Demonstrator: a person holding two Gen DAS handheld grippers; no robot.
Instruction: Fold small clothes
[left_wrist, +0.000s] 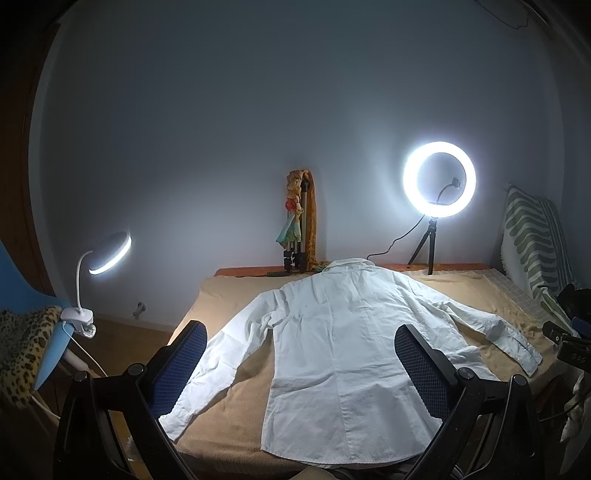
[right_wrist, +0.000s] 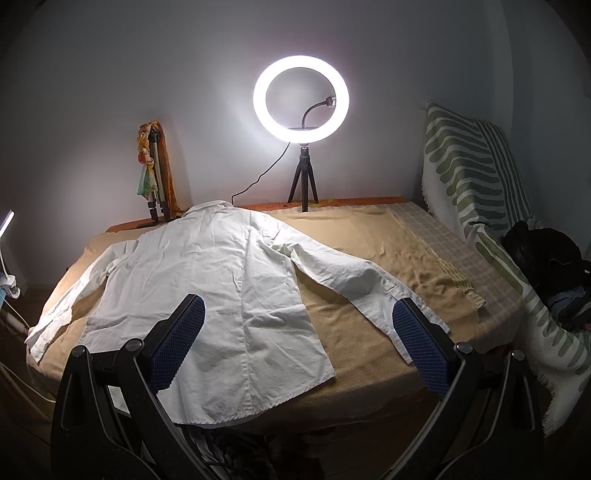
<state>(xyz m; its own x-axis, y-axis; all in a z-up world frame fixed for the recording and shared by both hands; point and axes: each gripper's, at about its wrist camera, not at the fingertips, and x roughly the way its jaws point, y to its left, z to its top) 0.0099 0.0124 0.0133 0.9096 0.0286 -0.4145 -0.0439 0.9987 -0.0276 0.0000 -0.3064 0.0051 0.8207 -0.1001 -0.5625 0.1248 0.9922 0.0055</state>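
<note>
A white long-sleeved shirt (left_wrist: 332, 332) lies flat, back side up, on a tan cloth (left_wrist: 229, 291) that covers the table. Its collar points to the far wall, its hem to the near edge, and both sleeves are spread out. It also shows in the right wrist view (right_wrist: 207, 280). My left gripper (left_wrist: 301, 360) is open and empty, above the shirt's lower body. My right gripper (right_wrist: 297, 334) is open and empty, above the shirt's right hem side, with its right finger (right_wrist: 417, 343) over the right sleeve cuff.
A lit ring light (right_wrist: 301, 98) on a small tripod stands at the table's far edge. A folded tripod with a colourful scarf (left_wrist: 301, 225) leans on the wall. A clip lamp (left_wrist: 107, 254) is at the left. A green-striped cloth (right_wrist: 476, 192) hangs at the right.
</note>
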